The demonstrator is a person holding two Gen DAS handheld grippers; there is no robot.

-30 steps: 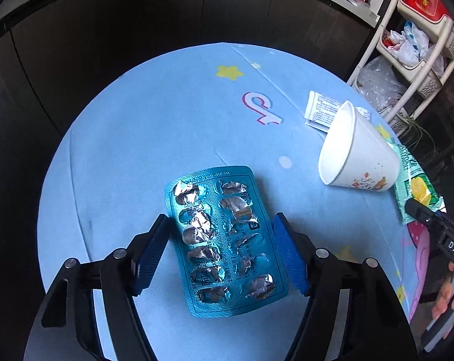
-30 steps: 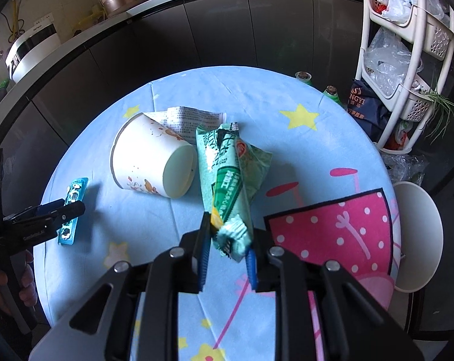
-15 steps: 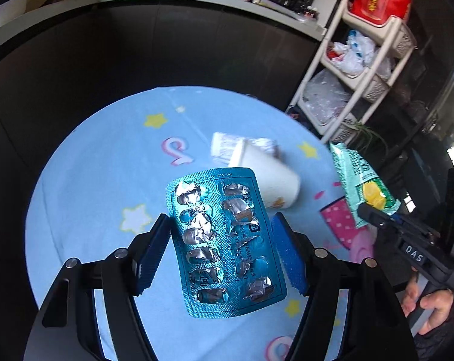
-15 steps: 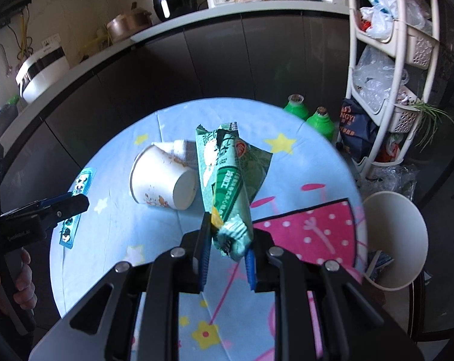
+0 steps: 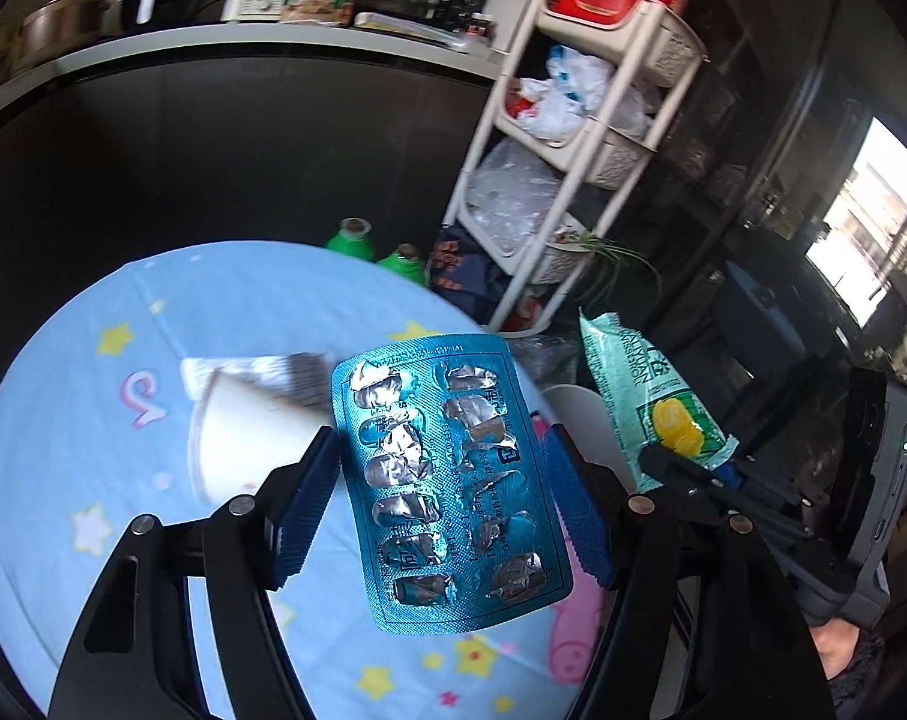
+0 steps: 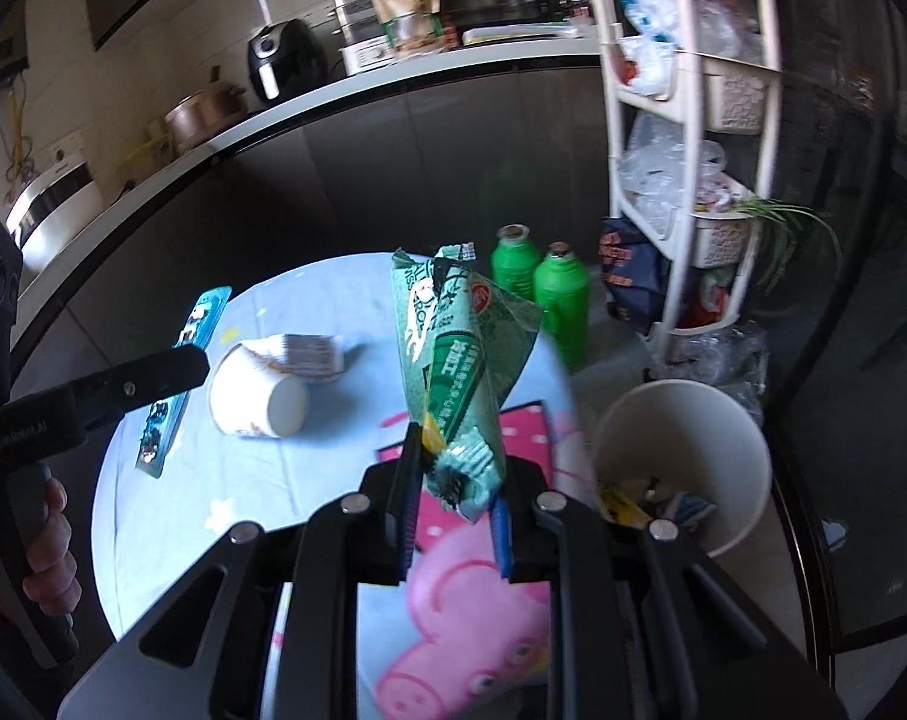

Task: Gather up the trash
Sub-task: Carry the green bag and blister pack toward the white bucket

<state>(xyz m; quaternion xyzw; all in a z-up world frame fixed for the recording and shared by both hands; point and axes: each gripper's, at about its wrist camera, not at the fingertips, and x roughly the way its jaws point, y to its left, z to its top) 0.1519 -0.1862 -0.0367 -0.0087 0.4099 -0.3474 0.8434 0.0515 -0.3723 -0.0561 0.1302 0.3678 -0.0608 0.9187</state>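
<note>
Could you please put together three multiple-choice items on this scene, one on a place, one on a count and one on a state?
1. Where is the white bin?
A. Beside the table, off its edge
B. On the shelf rack
C. On the kitchen counter

2. How many green bottles stand beyond the table?
A. One
B. Two
C. Four

3. How does the paper cup rest?
A. Upright
B. Tipped on its side
C. Held in a gripper

Answers:
1 A: the bin stands past the table's edge, near the right gripper that holds the green wrapper.
2 B: two bottles stand side by side.
3 B: the cup lies on the cloth, while the left gripper holds only the blister pack.
</note>
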